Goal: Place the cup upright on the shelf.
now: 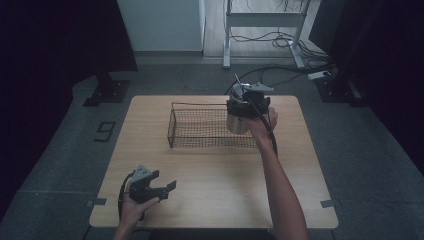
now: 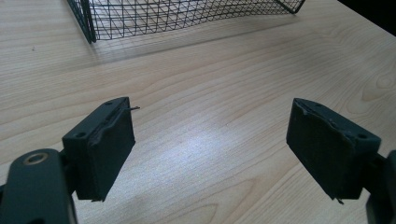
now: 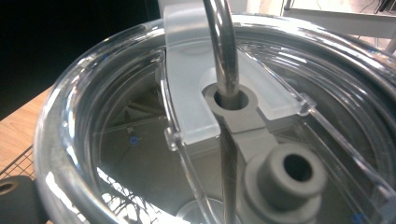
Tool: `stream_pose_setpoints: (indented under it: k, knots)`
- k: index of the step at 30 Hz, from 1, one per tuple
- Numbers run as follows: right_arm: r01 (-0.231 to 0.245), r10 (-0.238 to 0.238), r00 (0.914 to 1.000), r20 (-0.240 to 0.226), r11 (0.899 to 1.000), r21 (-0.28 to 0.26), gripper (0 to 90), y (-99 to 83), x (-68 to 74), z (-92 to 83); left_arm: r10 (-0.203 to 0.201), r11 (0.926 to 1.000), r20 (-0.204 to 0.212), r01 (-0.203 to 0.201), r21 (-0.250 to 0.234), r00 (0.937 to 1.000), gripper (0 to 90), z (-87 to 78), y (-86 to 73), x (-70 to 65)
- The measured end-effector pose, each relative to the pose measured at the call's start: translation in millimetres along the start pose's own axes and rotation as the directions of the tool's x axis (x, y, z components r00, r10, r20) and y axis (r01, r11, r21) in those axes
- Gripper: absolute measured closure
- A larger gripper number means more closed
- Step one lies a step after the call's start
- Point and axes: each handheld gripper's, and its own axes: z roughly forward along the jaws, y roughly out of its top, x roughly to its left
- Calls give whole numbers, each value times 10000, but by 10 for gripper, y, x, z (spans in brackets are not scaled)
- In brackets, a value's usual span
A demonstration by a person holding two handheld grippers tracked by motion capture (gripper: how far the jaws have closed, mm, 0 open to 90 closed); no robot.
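Observation:
A steel tumbler (image 1: 237,124) with a clear lid (image 3: 140,84) and a metal straw (image 3: 223,51) hangs over the right end of a black wire basket (image 1: 172,125). My right gripper (image 1: 243,112) is shut on the tumbler's top, and one black finger (image 3: 16,203) shows beside the lid's rim. Whether the tumbler's base touches the basket floor is hidden. My left gripper (image 1: 167,189) rests low near the table's front left, open, with bare wood between its pads (image 2: 100,149). In the left gripper view the basket (image 2: 177,16) lies ahead of it.
The light wooden table (image 1: 210,180) has free room in front of the basket. Past its far edge a white desk frame (image 1: 227,35) and loose cables (image 1: 280,40) stand on the grey floor. A dark stand base (image 1: 105,90) sits off the table's back left corner.

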Motion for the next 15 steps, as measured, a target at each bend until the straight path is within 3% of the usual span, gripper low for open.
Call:
stream_pose_setpoints:
  k: [15]
  knots:
    - [48, -50, 9999, 97, 9999, 166, 33, 44, -36, 183, -2, 10000, 16, 2, 22, 10000, 155, -5, 0, 10]
